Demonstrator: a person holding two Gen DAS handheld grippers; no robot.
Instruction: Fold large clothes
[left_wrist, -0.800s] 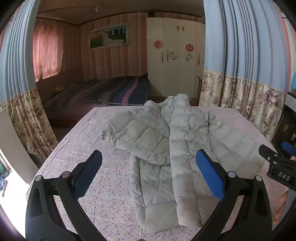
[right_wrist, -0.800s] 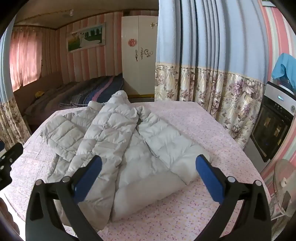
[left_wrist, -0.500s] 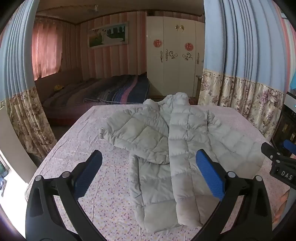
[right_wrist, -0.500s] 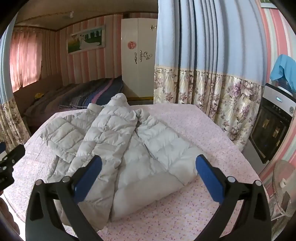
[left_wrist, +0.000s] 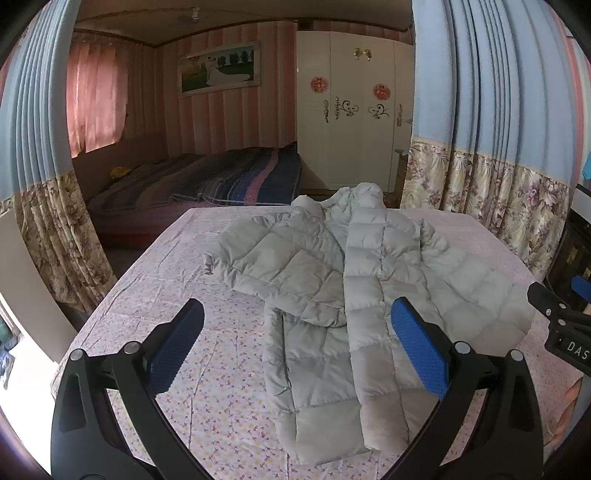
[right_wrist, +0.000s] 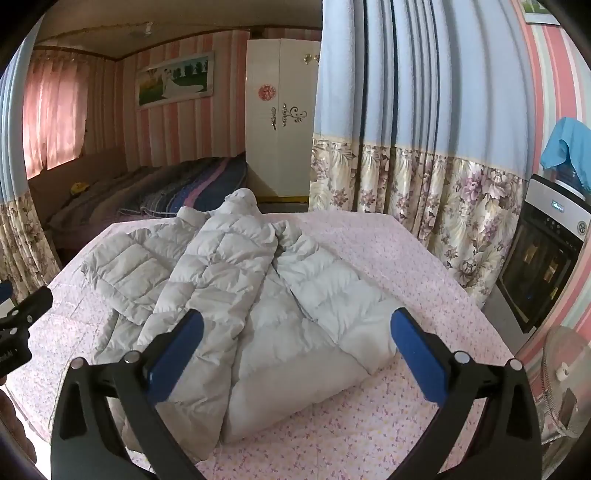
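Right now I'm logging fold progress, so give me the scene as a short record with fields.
garment: pale grey puffer coat, lying on the table
surface: table with pink floral cloth
fold state: both sleeves folded in over the body, hem end not yet folded up
left gripper: open, empty, above the cloth
right gripper: open, empty, above the coat
background: bed, white wardrobe

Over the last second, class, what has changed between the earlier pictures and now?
Both open grippers, left and right, drew slightly up and back from the puffer jacket, so it sits a little lower in each view. Nothing was gripped or released. The jacket lies unmoved on the floral tablecloth.
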